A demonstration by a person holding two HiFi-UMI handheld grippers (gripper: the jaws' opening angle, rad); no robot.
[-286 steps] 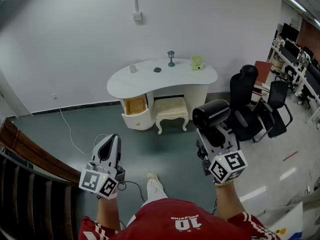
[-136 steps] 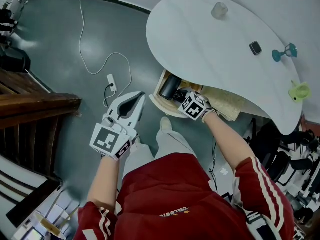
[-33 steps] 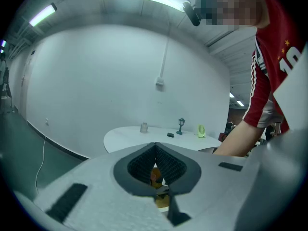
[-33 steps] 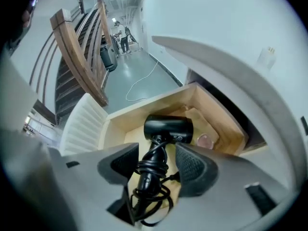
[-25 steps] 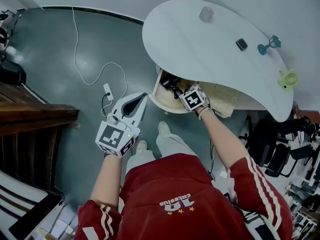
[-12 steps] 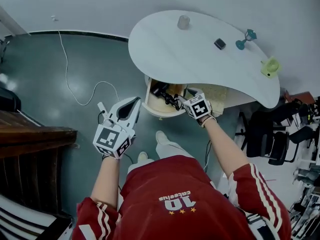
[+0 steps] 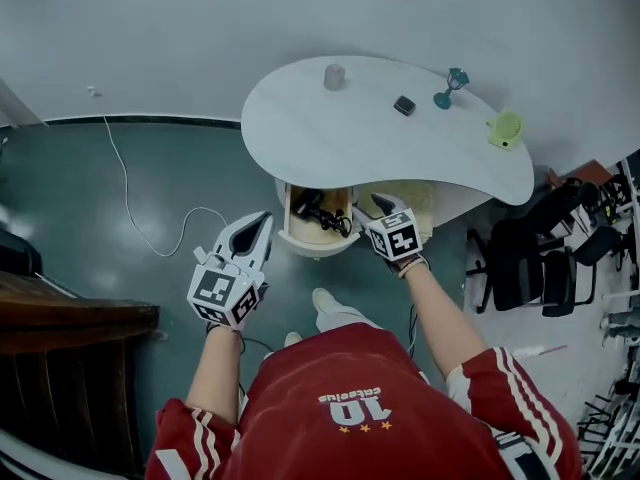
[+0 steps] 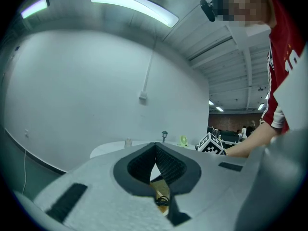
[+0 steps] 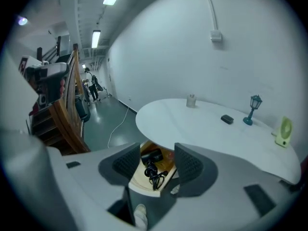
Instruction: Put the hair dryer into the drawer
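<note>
— Where was the hair dryer (image 9: 151, 156) seen?

— It was seen lying inside the open drawer (image 7: 297, 242) under the white table (image 7: 300, 128). Its cord (image 9: 154, 173) was curled up beside it. It was not held by anything, so the job looked nearly done.

— How was the right gripper (image 7: 372, 208) held?

— Its jaws were spread wide with nothing gripped between them, just by the drawer's front. They were likely held wide so that nothing in the drawer got caught.

— And the left gripper (image 7: 259, 224)?

— Its jaws were pressed together and empty. It was held off to the side, near the drawer, out of the way. Perhaps the drawer could be pushed shut by it.
</note>
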